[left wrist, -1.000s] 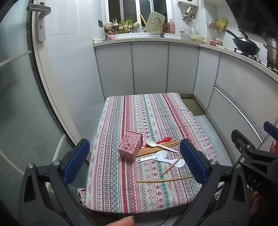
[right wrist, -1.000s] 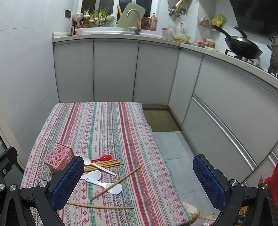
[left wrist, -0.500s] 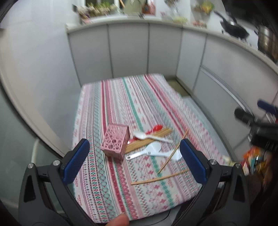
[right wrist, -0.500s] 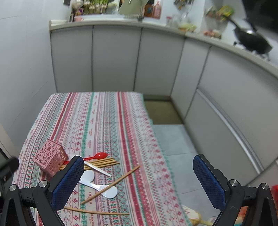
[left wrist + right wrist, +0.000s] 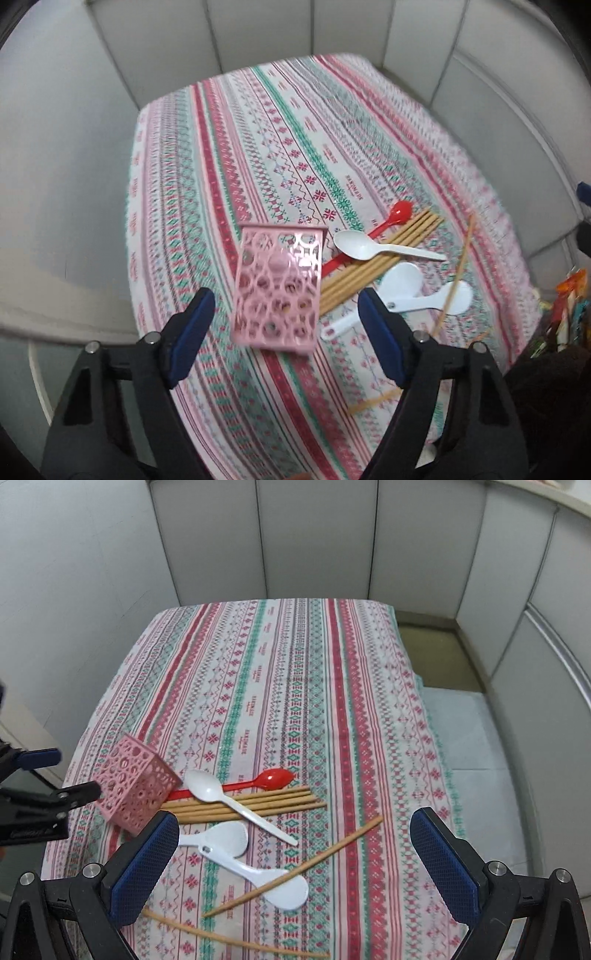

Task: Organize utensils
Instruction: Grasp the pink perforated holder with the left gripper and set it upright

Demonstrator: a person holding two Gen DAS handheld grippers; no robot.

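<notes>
Nothing sorted: my left tongs [image 5: 284, 325] closing around the holder [image 5: 277, 288] (untouched), right tongs [image 5: 291, 860] wide, utensils [image 5: 243, 801] near the table's [image 5: 369, 709] front-left corner.

The left gripper [image 5: 284, 323] points steeply down at a pink holder [image 5: 279, 288] lying on its side on the striped cloth [image 5: 229, 155] of the counter. Its blue fingers [image 5: 192, 328] are closing, the holder's near end between them but untouched. Just right of the holder lie a bundle of chopsticks [image 5: 373, 266], a red spoon [image 5: 397, 214], 3 white spoons [image 5: 365, 249] and loose chopsticks [image 5: 456, 269].
</notes>
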